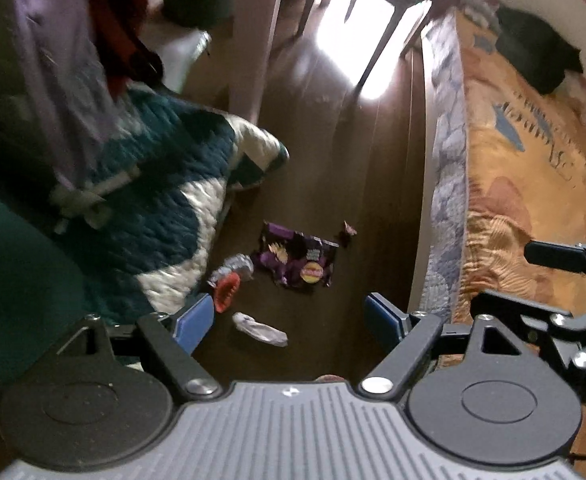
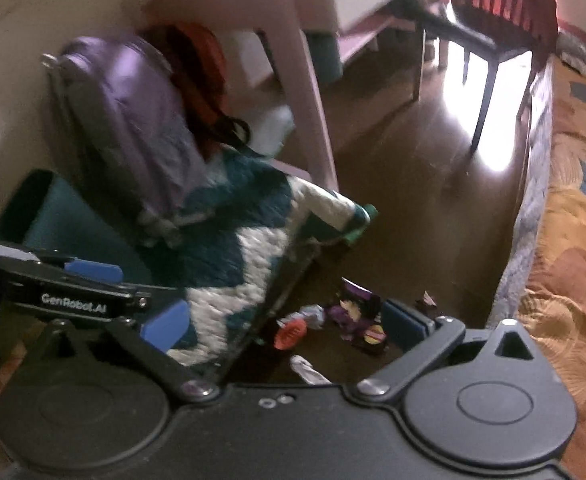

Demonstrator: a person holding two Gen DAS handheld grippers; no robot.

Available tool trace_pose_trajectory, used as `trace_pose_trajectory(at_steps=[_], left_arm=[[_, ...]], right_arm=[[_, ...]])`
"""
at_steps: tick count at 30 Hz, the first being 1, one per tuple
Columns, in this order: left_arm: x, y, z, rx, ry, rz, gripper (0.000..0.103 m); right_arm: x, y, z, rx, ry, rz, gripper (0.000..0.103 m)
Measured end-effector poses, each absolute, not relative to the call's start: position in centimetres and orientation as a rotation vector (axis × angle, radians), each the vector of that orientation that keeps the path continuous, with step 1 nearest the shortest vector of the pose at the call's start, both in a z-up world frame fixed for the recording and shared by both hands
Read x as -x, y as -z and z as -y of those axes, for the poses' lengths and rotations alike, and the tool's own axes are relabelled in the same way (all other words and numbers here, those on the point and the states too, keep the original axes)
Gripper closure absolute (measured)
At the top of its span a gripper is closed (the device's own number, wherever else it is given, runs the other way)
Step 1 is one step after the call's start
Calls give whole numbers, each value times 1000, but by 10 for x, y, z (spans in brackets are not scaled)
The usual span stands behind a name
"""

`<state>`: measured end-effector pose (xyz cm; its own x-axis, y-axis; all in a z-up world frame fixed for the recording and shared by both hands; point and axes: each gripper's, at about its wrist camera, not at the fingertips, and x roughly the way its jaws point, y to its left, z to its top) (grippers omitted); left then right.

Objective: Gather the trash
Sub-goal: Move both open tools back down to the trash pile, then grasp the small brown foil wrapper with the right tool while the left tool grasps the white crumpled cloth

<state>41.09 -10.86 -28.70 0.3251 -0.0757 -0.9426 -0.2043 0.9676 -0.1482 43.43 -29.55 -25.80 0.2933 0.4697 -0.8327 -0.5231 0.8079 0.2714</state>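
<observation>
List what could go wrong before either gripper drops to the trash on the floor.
The quilt's edge lies right beside the crushed bottle and could get pinched with it. The purple chip bag lies flat, so the left gripper's open jaws may slide off. The tiny scrap near the bed is easily missed.

Dim room; daylight blows out a white patch on the floor (image 1: 357, 52) beneath the chair (image 2: 489, 36). Everything smears with motion, edges bowed by fisheye.
</observation>
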Motion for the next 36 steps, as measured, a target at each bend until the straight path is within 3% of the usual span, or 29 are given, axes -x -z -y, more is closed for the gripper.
trace_pose_trajectory(at_steps=[13,28,36], left_arm=[[-444,508,112,291,-222,-1420,20],[-445,744,98,432,-343,-1575,20],[-456,831,97,509,-359,-1612,20]], right_arm=[[-524,479,295,71,-586,-1226,0],[-634,707,312,94,-298,-1247,3],[-678,790,328,49,-178,-1303,14]])
